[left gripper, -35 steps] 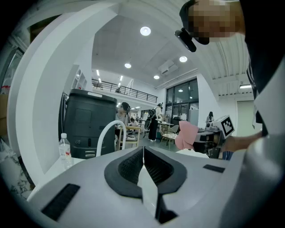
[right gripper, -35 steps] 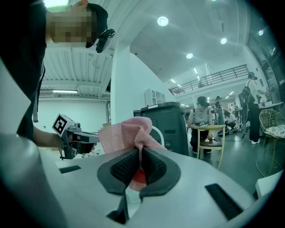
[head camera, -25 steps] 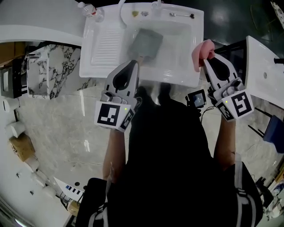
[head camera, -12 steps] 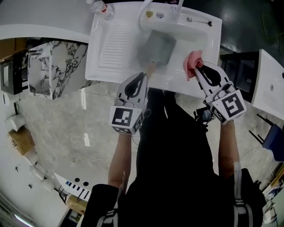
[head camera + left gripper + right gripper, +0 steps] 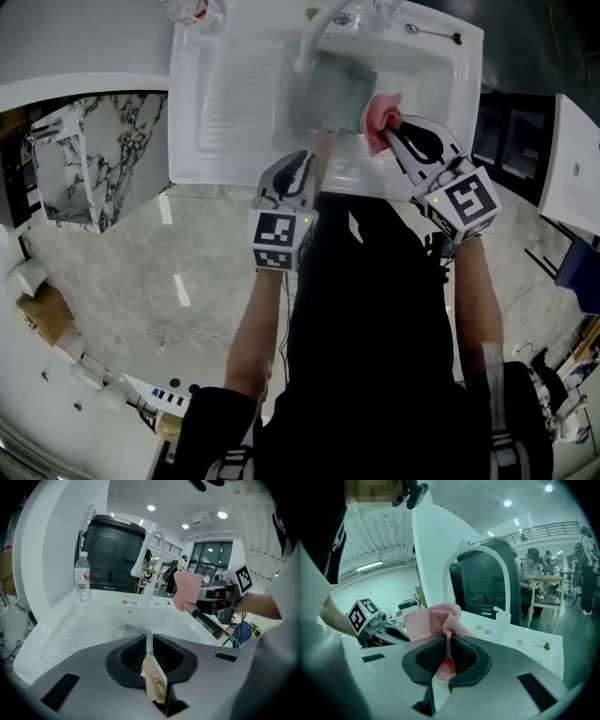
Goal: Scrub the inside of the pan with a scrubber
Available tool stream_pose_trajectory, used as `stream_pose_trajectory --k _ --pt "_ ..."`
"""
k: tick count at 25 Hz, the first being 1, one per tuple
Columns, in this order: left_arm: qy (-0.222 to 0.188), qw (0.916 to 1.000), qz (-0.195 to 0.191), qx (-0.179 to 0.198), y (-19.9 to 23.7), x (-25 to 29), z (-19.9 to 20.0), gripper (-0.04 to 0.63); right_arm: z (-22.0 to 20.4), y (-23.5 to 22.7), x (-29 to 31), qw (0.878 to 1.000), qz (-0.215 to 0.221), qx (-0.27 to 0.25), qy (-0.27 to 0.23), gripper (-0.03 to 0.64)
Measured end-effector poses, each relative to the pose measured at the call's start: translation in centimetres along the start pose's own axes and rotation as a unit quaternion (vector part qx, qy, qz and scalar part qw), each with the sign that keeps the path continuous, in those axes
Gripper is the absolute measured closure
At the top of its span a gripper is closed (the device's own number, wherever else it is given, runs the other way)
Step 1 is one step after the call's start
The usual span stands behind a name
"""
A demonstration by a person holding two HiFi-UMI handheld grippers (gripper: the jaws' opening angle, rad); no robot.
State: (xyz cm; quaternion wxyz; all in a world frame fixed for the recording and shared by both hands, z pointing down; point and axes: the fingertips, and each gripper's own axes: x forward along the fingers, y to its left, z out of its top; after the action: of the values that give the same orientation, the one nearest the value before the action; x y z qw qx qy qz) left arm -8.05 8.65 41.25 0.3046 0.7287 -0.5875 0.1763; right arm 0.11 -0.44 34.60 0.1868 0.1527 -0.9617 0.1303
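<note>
A grey square pan (image 5: 333, 94) sits low in the white sink basin (image 5: 422, 75), under the faucet. Its pale wooden handle (image 5: 153, 682) runs back into my left gripper (image 5: 305, 159), which is shut on it; the left gripper view (image 5: 150, 656) shows the jaws pressed on the wood and hiding the pan body. My right gripper (image 5: 392, 124) is shut on a pink mesh scrubber (image 5: 379, 118), held just right of the pan's near corner. In the right gripper view the scrubber (image 5: 433, 620) bunches out of the jaws (image 5: 449, 651).
A white arched faucet (image 5: 314, 37) hangs over the basin. The ribbed drainboard (image 5: 234, 94) lies to the left, with a plastic bottle (image 5: 192, 11) at its far corner. A spoon (image 5: 431, 33) lies on the back ledge. Marble floor surrounds the sink.
Both grippers have come down and forward over the sink. The pan has sunk into the basin under the faucet, and the scrubber has moved left, close to the pan.
</note>
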Motion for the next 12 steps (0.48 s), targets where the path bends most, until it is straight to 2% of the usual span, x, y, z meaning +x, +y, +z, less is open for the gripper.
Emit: stream_pose_trajectory --k 4,7,12 --pt "0.034 0.9992 -0.023 -0.002 0.1 1.2 -2.1 0.554 -2.2 -0.6 2.8 0.999 -0.009 0.001 0.035 0.581" --pt "0.047 0.998 -0.038 -0.017 0.1 1.8 -3.2 0.482 -3.5 -1.1 4.7 0.999 -0.015 0.001 0.051 0.58" --pt "0.067 0.9964 -0.04 -0.033 0.1 2.6 -4.7 0.429 -5.2 -1.6 7.8 0.998 -0.018 0.006 0.066 0.58"
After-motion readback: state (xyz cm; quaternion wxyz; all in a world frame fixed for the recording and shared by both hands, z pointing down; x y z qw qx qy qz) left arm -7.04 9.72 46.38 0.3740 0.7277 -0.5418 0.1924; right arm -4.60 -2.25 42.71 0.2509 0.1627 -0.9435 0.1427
